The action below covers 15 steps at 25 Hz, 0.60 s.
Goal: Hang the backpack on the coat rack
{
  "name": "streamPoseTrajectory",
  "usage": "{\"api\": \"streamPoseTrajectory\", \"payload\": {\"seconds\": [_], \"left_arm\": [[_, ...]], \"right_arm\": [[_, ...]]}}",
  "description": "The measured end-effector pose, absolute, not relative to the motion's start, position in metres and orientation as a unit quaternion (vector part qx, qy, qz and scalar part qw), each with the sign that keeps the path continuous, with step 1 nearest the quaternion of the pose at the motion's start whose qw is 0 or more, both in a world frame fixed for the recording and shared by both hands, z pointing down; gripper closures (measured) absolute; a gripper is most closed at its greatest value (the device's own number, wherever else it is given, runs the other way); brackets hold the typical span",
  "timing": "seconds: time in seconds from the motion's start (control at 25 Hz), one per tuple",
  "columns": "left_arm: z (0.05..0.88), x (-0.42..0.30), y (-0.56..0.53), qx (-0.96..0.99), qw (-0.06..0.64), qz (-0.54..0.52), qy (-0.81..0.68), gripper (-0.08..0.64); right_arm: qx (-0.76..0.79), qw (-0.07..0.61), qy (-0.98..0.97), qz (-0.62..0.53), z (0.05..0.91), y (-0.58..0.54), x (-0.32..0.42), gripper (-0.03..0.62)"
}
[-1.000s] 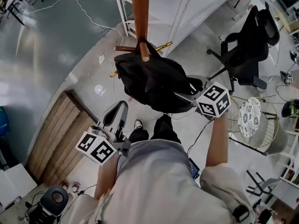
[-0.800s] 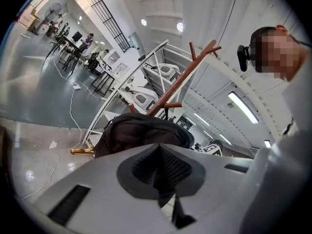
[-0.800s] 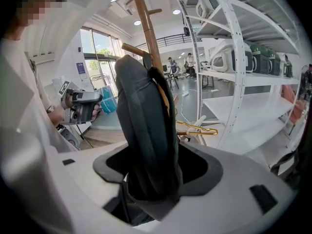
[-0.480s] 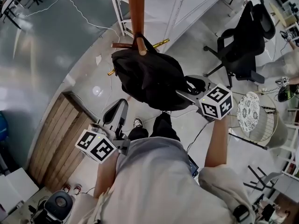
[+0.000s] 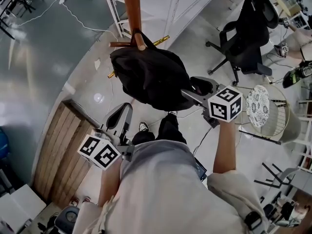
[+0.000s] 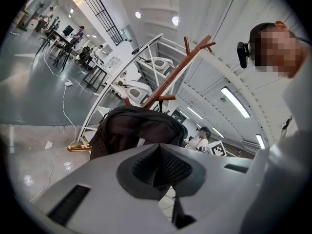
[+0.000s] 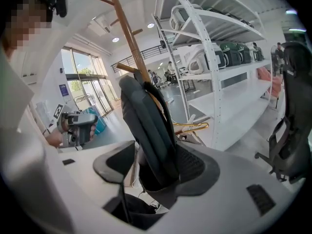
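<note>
A black backpack [image 5: 151, 77] hangs by its top loop from a peg [image 5: 138, 39] of the brown wooden coat rack [image 5: 130, 4]. My right gripper [image 5: 193, 89] reaches its lower right side from the right and is shut on a fold of it. In the right gripper view the backpack [image 7: 146, 126] fills the gap between the jaws of the right gripper [image 7: 152, 167], with the coat rack [image 7: 127, 38] behind. My left gripper [image 5: 123, 115] is held low by the person's waist, shut and holding nothing. In the left gripper view, beyond the left gripper [image 6: 158, 165], the backpack [image 6: 131, 130] hangs on the coat rack [image 6: 170, 77].
White metal shelving [image 5: 170, 4] stands just behind the rack. A black office chair [image 5: 243, 33] is at the right, and a round wire basket [image 5: 268, 118] below it. A wooden panel [image 5: 63, 140] lies at the left. A brass rod [image 5: 162, 39] rests by the rack's base.
The backpack, rack and right gripper have drifted slightly left and up in the head view. The right gripper stays at the backpack's lower side. The left gripper has not moved.
</note>
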<state>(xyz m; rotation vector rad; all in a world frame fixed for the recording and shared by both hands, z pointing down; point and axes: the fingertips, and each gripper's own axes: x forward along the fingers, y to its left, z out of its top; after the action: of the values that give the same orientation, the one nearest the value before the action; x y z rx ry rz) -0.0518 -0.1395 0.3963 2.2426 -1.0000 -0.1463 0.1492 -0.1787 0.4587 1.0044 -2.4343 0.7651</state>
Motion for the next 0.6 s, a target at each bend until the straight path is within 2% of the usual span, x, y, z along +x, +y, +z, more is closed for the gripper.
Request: {"api": "streamPoseTrajectory", "payload": {"seconds": [0.16,0.4,0.6], "left_arm": [[0.397,-0.055,-0.135,0.861,0.337,-0.051,-0.377,0.554],[0.4,-0.064,-0.126,0.864,0.337,-0.045,-0.37,0.554],[0.401,-0.065,-0.118,0.873,0.328,-0.033,-0.359,0.554]], "right_arm": [[0.387,0.199,-0.858,0.271,0.458,-0.172,0.152,0.328],[0.432,0.185,-0.838,0.278,0.453,-0.162,0.157,0.413],[0.454,0.176,-0.828,0.277,0.452,-0.148,0.151,0.416]]}}
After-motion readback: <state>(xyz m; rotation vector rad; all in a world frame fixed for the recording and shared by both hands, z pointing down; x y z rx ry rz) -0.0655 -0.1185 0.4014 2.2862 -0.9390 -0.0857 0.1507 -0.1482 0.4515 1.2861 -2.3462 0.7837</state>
